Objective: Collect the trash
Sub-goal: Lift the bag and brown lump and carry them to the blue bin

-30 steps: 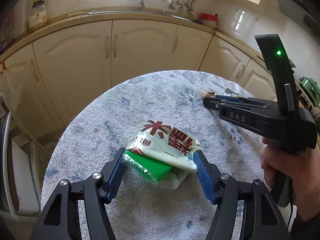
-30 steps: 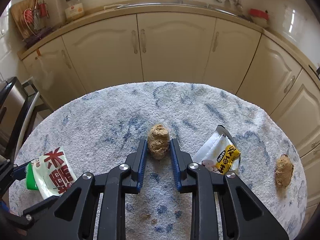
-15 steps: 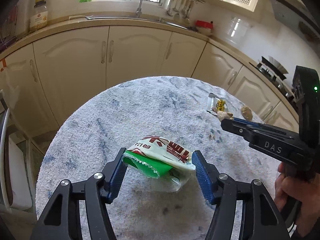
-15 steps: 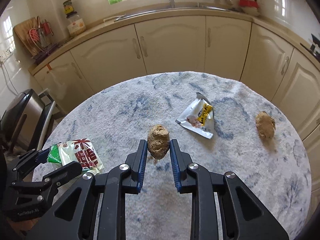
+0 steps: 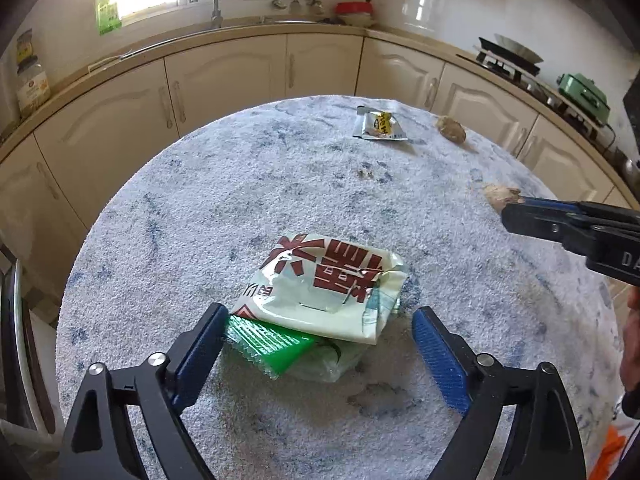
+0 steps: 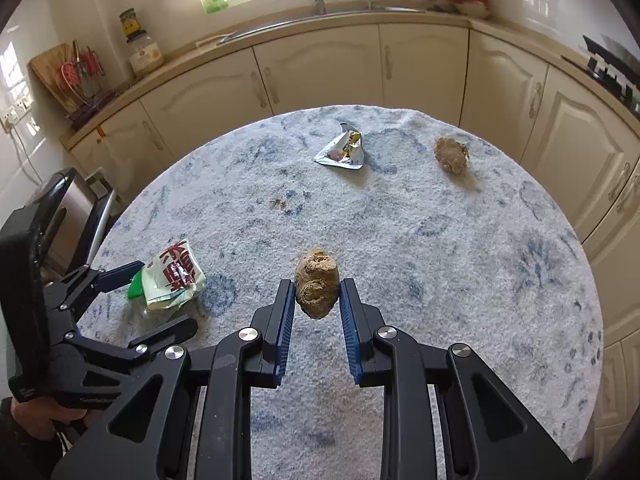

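Observation:
A crumpled white, red and green snack bag [image 5: 320, 300] lies on the round table [image 5: 240, 200]. My left gripper [image 5: 320, 344] is open around it, the left pad touching its green end, the right pad apart. My right gripper [image 6: 317, 300] is shut on a brown crumpled paper ball [image 6: 316, 282] and holds it above the table. The snack bag [image 6: 172, 280] and left gripper [image 6: 156, 300] show at left in the right wrist view. The right gripper [image 5: 516, 208] shows at right in the left wrist view, with the ball [image 5: 498, 194] at its tip.
A small silver and yellow wrapper [image 6: 344, 148] and a second brown paper ball [image 6: 452, 154] lie at the far side of the table. Crumbs [image 6: 278, 203] lie mid-table. Cream cabinets [image 6: 320, 68] curve behind. A metal bin [image 6: 72, 204] stands at left.
My right gripper has lifted the brown ball off the table and pulled back. The left gripper's right pad has come away from the snack bag, and the view has pulled back.

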Demonstrator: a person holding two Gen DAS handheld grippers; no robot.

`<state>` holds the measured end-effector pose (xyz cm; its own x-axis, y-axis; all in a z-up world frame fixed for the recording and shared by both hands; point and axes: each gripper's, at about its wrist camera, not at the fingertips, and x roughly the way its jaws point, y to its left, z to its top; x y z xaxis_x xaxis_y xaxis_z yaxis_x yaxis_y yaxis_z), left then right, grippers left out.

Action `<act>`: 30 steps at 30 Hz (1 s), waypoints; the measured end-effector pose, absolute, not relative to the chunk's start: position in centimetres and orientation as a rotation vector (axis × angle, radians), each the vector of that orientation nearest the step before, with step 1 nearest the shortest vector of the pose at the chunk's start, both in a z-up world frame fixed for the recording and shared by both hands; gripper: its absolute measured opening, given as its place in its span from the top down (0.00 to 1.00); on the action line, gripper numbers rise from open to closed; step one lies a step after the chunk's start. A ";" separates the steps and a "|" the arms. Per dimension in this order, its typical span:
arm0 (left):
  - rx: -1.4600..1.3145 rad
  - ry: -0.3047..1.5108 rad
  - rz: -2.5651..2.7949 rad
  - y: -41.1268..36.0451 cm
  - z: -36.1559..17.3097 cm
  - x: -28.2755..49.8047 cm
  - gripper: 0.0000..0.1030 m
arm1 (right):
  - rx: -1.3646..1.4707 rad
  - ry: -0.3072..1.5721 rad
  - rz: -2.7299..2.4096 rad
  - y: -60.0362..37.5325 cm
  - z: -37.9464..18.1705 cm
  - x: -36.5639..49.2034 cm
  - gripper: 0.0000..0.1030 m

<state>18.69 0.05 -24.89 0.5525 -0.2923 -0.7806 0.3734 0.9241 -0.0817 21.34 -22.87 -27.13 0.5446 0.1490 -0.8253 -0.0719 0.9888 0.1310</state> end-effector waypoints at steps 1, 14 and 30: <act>0.113 0.897 -0.386 -0.1 -24.9 18.8 0.25 | 0.087 0.982 0.131 -23.0 -26.9 21.0 0.77; 0.032 0.910 -0.429 -0.6 -23.2 16.5 0.36 | 0.120 0.928 0.116 -24.8 -24.2 16.9 0.78; 0.052 0.810 -0.561 -7.1 -19.1 9.1 0.36 | 0.174 0.863 0.003 -31.9 -21.7 9.6 0.77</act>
